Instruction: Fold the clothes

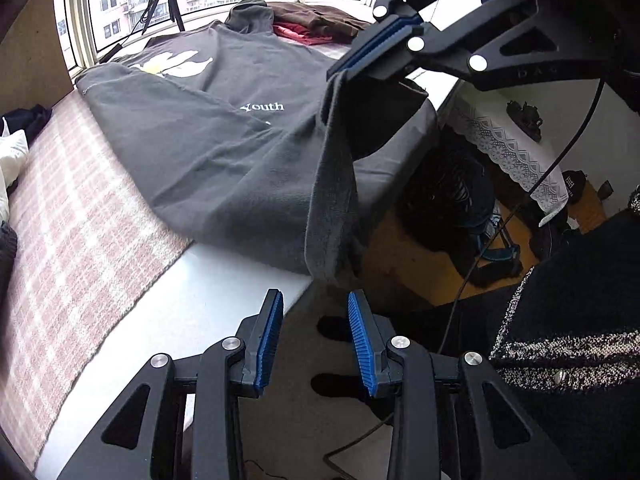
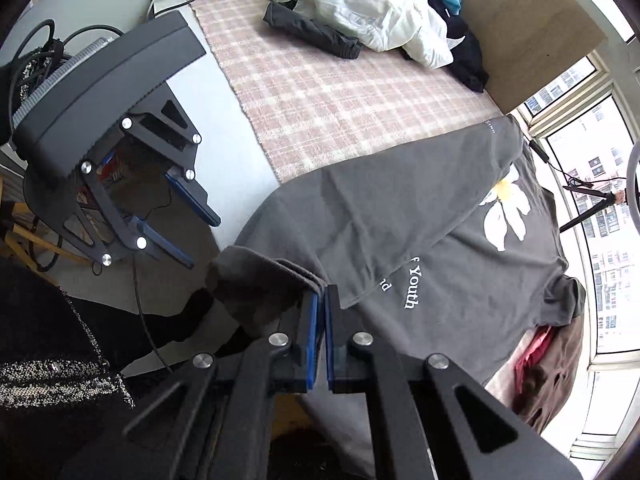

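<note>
Clamped on a bunched hem corner of the dark grey T-shirt point(image 2: 400, 216), the right claw point(image 2: 321, 300) has its blue pads pressed together with several layers of fabric squeezed between them. In the left wrist view this same right claw point(image 1: 340, 74) sits at about 1 o'clock, lifting the corner so that a strip of cloth hangs down from it over the bed's edge. The left claw point(image 1: 314, 304) holds nothing; its blue-ribbed fingers point(image 1: 362, 336) stand well apart, near the hanging strip but not touching it.

Outward from the claws, the T-shirt lies spread on the bed point(image 2: 352, 104), printed side up, with a daisy graphic point(image 2: 504, 208) and the word "Youth" showing. One side panel looks already turned in over the body, its diagonal edge running toward the print. Judging from that, the fold is at an early to middle stage: one lengthwise turn seems made, while the raised corner's side, and the final halving, are left to do.

At 12 o'clock in the right wrist view waits an unfolded heap of clothes point(image 2: 380, 4). At 5 o'clock, beside the window, lies a brown and red pile point(image 2: 540, 368); whether it is folded cannot be told.
</note>
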Available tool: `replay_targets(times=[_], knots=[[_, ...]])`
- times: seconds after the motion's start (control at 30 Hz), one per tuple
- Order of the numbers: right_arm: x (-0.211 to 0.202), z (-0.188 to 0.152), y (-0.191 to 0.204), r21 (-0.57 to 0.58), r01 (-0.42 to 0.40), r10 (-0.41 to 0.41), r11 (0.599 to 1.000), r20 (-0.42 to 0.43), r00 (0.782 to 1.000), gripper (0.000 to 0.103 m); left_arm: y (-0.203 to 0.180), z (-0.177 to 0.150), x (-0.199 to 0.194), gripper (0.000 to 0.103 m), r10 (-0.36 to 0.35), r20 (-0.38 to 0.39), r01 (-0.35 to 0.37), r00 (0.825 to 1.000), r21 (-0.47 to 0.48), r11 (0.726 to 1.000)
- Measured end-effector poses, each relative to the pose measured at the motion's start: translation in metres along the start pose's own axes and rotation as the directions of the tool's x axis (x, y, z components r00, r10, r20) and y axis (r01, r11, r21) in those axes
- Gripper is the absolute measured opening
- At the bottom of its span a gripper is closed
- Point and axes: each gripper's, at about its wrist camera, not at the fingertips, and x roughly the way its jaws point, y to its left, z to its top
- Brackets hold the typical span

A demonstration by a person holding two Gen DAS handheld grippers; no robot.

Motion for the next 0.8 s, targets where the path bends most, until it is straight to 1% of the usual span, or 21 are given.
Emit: replay_targets(times=[0.07,0.13,0.23,0.33,0.37,0.4,0.47,0.53,0.6,0.67,0.73,0.8], knots=[[-0.003,0.003,-0.002,-0.006,0.008,-0.008,1.0,0.004,1.0,0.003,0.0,0.006,0.001,0.032,-0.025,0.016,0.025,1.0,0.007,1.0],[-0.004,0.005,-0.004,0.002,-0.001,0.001,1.0,0.01,1.0,0.003,0.002,0.009,0.003,0.032,-0.046,0.027,0.045,0.999,0.007,0.999],[-0.005,0.007,-0.005,-0.005,0.004,-0.004,1.0,0.016,1.0,0.003,0.002,0.011,0.008,0.032,-0.062,0.026,0.062,0.998,0.011,0.998],[-0.003,0.01,-0.006,-0.003,0.005,-0.005,1.0,0.015,1.0,0.003,0.0,0.011,0.01,0.03,-0.086,0.037,0.086,0.996,0.008,0.996],[-0.003,0.009,-0.006,-0.003,0.008,-0.008,1.0,0.013,1.0,0.003,-0.001,0.01,0.009,0.026,-0.092,0.046,0.092,0.995,0.002,0.996],[-0.002,0.009,-0.006,-0.003,0.011,-0.011,1.0,0.012,1.0,0.003,-0.002,0.009,0.008,0.015,-0.098,0.055,0.099,0.994,-0.003,0.995],[-0.001,0.008,-0.008,0.004,0.011,-0.011,1.0,0.012,1.0,0.003,-0.002,0.005,0.004,0.003,-0.113,0.077,0.115,0.991,-0.02,0.993],[-0.001,0.007,-0.011,0.023,-0.003,0.003,1.0,0.015,1.0,0.003,-0.002,-0.001,-0.003,0.003,-0.129,0.106,0.135,0.986,-0.046,0.99],[0.0,0.007,-0.012,0.037,-0.021,0.02,0.999,0.019,1.0,0.003,-0.004,-0.007,-0.006,0.001,-0.123,0.111,0.131,0.986,-0.07,0.989],[0.001,0.007,-0.01,0.044,-0.036,0.035,0.998,0.028,0.999,0.003,-0.004,-0.011,-0.011,0.001,-0.114,0.107,0.124,0.988,-0.09,0.988],[0.001,0.007,-0.005,0.036,-0.05,0.048,0.998,0.033,0.998,0.003,-0.005,-0.013,-0.013,0.001,-0.084,0.103,0.095,0.991,-0.106,0.99],[0.003,0.007,-0.001,0.026,-0.054,0.053,0.998,0.034,0.998,0.004,-0.003,-0.014,-0.013,0.001,-0.021,0.079,0.029,0.997,-0.112,0.993]])
